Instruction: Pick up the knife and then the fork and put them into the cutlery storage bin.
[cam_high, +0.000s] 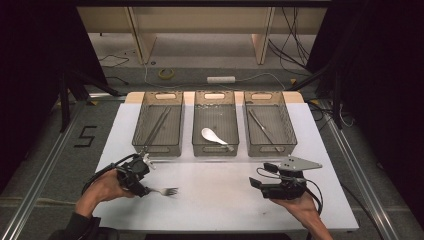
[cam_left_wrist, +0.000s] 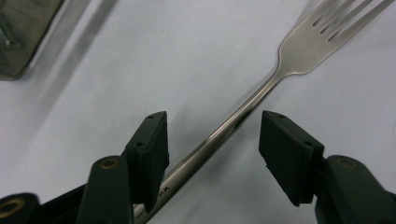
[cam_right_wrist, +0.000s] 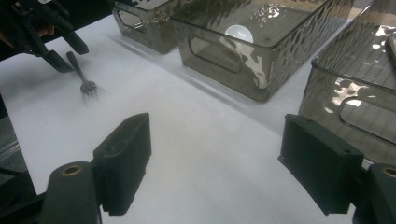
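The left claw (cam_left_wrist: 212, 140) stood partly spread astride the fork (cam_left_wrist: 243, 112), whose handle touched one pad, not pinched, low left of the high view on the table (cam_high: 220, 200). The right claw (cam_right_wrist: 215, 163) gaped empty.

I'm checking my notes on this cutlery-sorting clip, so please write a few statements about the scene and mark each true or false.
1. The fork lies on the white table. True.
2. The left gripper has its jaws clamped tight on the fork's tines. False: the jaws stand apart around the handle, and the right-hand pad is clear of it.
3. The white spoon lies in the middle bin. True.
4. The right gripper holds a knife. False: its jaws are open with nothing between them.
5. Three bins stand in a row at the table's far side. True.
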